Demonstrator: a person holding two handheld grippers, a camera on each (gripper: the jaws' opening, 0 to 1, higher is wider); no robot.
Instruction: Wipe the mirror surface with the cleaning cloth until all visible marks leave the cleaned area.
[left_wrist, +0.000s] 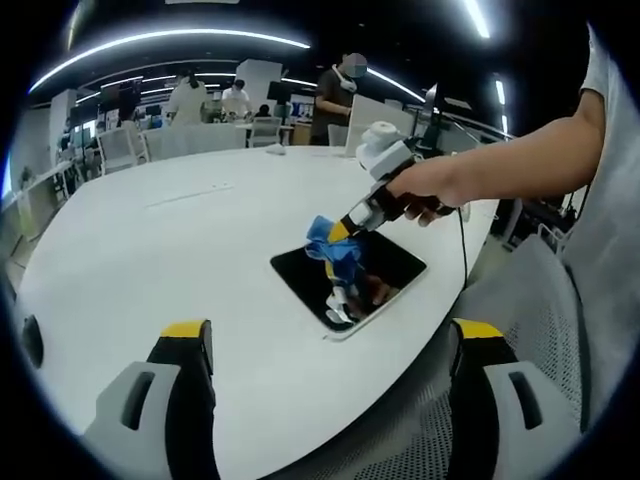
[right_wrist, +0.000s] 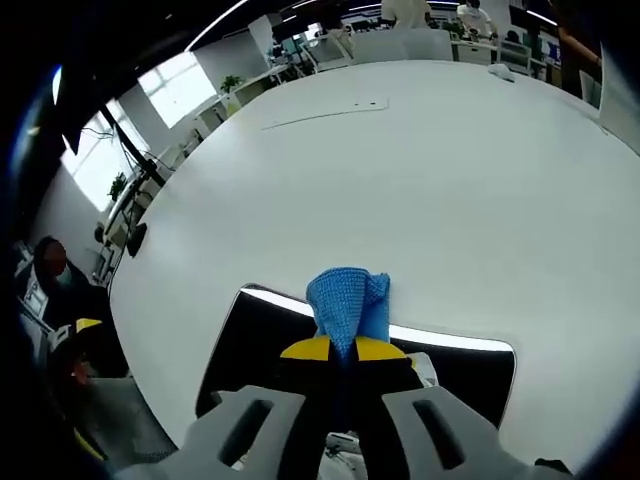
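The right gripper (left_wrist: 345, 226) is clamped on the blue cloth (right_wrist: 348, 303) and holds it down on the mirror (left_wrist: 392, 268), which lies flat near the tabletop (left_wrist: 180, 250) edge. The left gripper (left_wrist: 330, 345) hangs wide apart and empty, near the mirror. Risk: nothing steadies the mirror, so a firm stroke may slide it off the edge. The small cloth patch may miss marks.

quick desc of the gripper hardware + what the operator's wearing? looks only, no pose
Left gripper: two grey moulded jaws with slot cut-outs, black inner faces, yellow tips. Right gripper: same grey slotted jaws with yellow tips; from the left gripper view its body is black with a white housing on top, and a thin dark cable hangs below the hand. The person wears a light grey short-sleeved shirt.
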